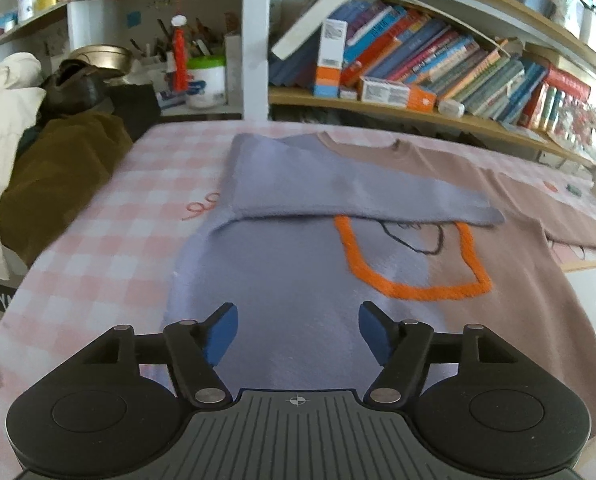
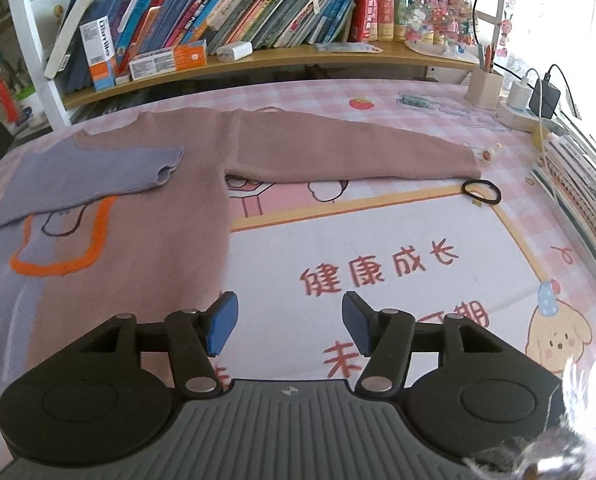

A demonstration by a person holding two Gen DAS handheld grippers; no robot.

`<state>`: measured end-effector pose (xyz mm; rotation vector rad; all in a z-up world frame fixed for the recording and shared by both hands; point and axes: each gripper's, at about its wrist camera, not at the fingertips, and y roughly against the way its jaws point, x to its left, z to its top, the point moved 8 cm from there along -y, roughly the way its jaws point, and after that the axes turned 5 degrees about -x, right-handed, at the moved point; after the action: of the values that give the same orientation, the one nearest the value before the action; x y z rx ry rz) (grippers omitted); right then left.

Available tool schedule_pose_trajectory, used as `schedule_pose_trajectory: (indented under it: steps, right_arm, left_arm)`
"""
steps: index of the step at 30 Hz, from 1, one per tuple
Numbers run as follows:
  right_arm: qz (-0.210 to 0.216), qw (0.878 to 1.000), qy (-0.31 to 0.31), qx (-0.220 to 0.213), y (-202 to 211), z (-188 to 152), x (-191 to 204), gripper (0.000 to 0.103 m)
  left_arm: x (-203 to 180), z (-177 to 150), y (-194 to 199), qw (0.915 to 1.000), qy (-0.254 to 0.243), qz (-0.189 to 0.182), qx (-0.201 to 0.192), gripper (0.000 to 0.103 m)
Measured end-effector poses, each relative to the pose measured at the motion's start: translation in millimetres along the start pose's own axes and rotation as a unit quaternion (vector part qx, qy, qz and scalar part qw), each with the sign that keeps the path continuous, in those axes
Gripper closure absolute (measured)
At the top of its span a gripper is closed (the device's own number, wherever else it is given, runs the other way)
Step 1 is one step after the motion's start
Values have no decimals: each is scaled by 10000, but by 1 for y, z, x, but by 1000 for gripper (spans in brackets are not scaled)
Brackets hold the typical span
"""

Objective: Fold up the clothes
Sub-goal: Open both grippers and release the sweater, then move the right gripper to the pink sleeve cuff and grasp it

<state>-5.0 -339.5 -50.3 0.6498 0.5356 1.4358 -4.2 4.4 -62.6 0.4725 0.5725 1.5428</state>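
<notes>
1. Left gripper (image 1: 298, 326): fingers spread wide, holding nothing, poised over the lilac half of the sweater (image 1: 282, 304).
2. Lilac sleeve (image 1: 338, 184): folded across the chest, ahead of the left fingers.
3. Right gripper (image 2: 289, 322): fingers wide apart, empty; the sweater's edge lies beside its left finger (image 2: 222, 322).
4. Pink sleeve (image 2: 350, 148): stretched out flat, ahead of the right fingers.
5. Hair tie (image 2: 481, 191): ahead and right, near the cuff.

The sweater (image 2: 146, 216) in front of me is half lilac, half dusty pink, with a bright orange outline (image 2: 64, 252) and a thin dark line drawing on the chest. The tabletop (image 2: 338, 92) cover is pink-and-white checked, with red characters and a cartoon puppy. My pads (image 2: 222, 324) are blue on black arms. A hair tie (image 2: 481, 191) is black.
</notes>
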Motion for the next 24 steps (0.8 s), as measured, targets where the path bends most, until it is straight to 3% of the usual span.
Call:
schedule_pose_trajectory:
  steps: [4,24]
  right_arm:
    - [61,10000,-2,-16,-8,8,-12,45]
    - [311,9993,193,-24,-86,73,-119,44]
  left_arm:
    - [-9,3,-2,9999,-2,123,7,24]
    - [-81,-5,-11,9946,168,947,391,23]
